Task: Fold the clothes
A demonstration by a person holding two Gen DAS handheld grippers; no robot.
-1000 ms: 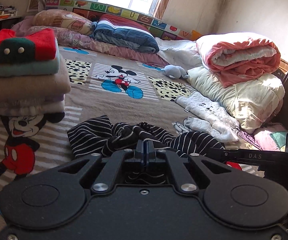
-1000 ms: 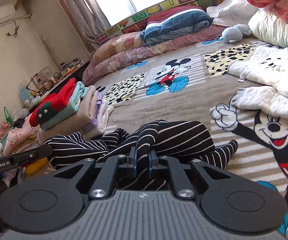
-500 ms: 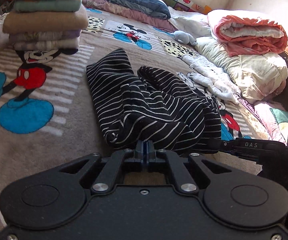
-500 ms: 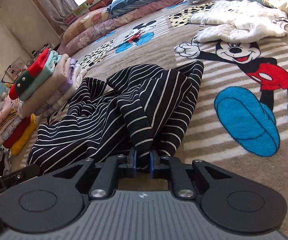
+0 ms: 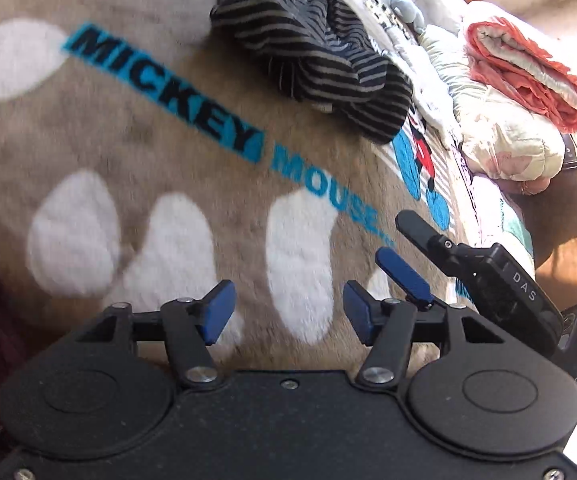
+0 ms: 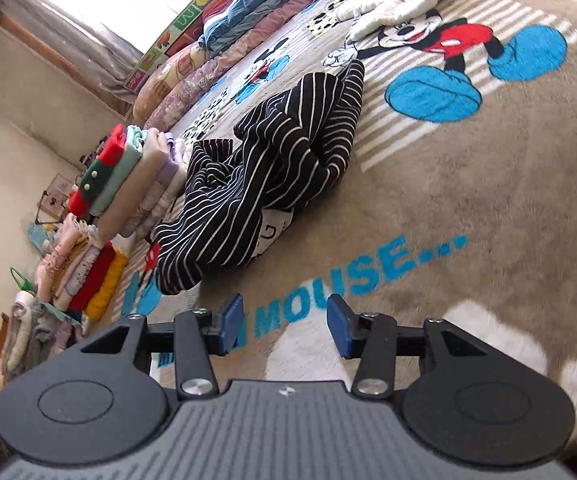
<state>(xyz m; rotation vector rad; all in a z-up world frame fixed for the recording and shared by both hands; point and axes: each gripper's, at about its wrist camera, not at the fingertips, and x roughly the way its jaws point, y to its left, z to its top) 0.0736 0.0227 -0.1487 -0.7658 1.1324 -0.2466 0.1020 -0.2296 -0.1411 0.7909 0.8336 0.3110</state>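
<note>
A black garment with thin white stripes lies crumpled on the Mickey Mouse blanket, a white label showing at its near edge. In the left wrist view the same striped garment lies far ahead at the top. My left gripper is open over the blanket's white patches, nothing between its blue pads. My right gripper is open too, hovering above the "MOUSE" lettering, well short of the garment. The right gripper's fingers also show at the right of the left wrist view.
A stack of folded clothes stands left of the striped garment, with more folded piles nearer the bed's edge. White clothing lies farther back. A rolled pink blanket sits on a cream pillow at the right.
Both grippers have let go of the striped garment and opened. They have pulled back toward the bed's near edge, leaving the garment lying on the blanket.
</note>
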